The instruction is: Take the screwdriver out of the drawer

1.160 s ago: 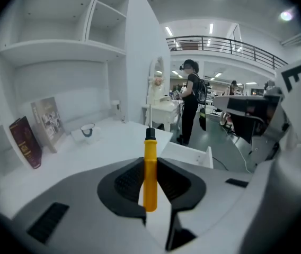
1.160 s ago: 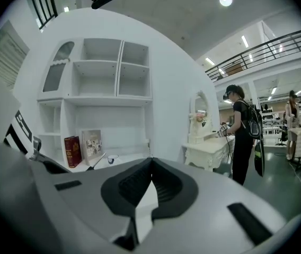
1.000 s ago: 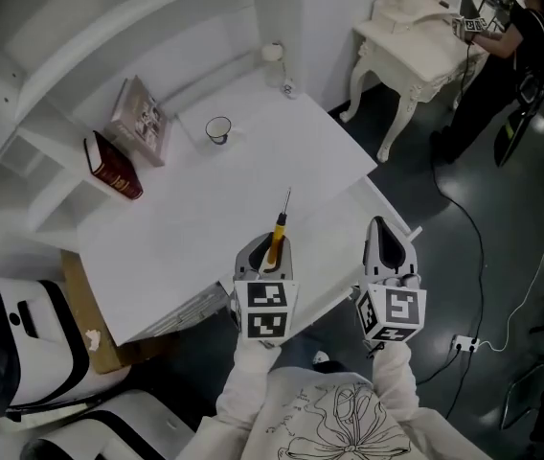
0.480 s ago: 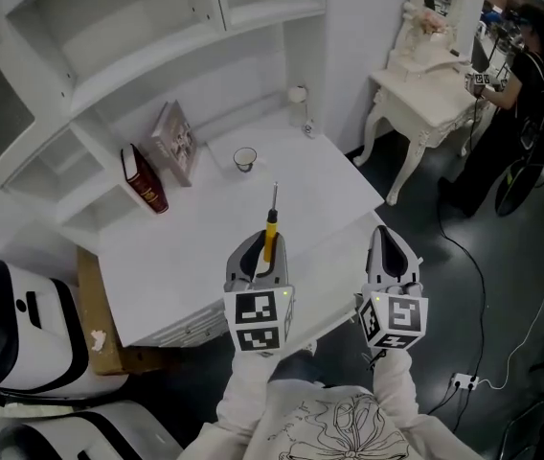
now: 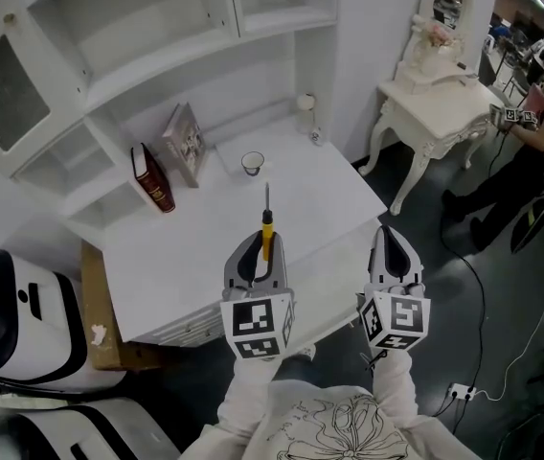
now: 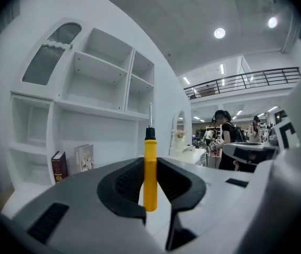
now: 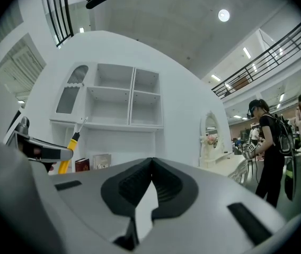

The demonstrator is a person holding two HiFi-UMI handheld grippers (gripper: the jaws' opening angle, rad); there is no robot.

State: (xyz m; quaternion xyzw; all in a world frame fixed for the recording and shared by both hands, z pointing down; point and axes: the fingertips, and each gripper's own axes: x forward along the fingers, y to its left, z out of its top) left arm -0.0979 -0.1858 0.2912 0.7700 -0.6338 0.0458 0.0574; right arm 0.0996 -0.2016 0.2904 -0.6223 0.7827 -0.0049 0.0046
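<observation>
Screwdriver [image 5: 266,226] is held in the air above the white tabletop [image 5: 176,247]. Its yellow handle is clamped between the jaws of the left gripper [image 6: 150,165], and its metal shaft sticks out past the jaw tips toward the shelves. We see the right gripper [image 7: 151,168] alongside, its jaws pressed together with nothing between them. At the back of the tabletop stand a dark red book [image 5: 152,178], a second leaning book [image 5: 186,142] and what may be a small cup [image 5: 252,164], too small for us to be sure.
</observation>
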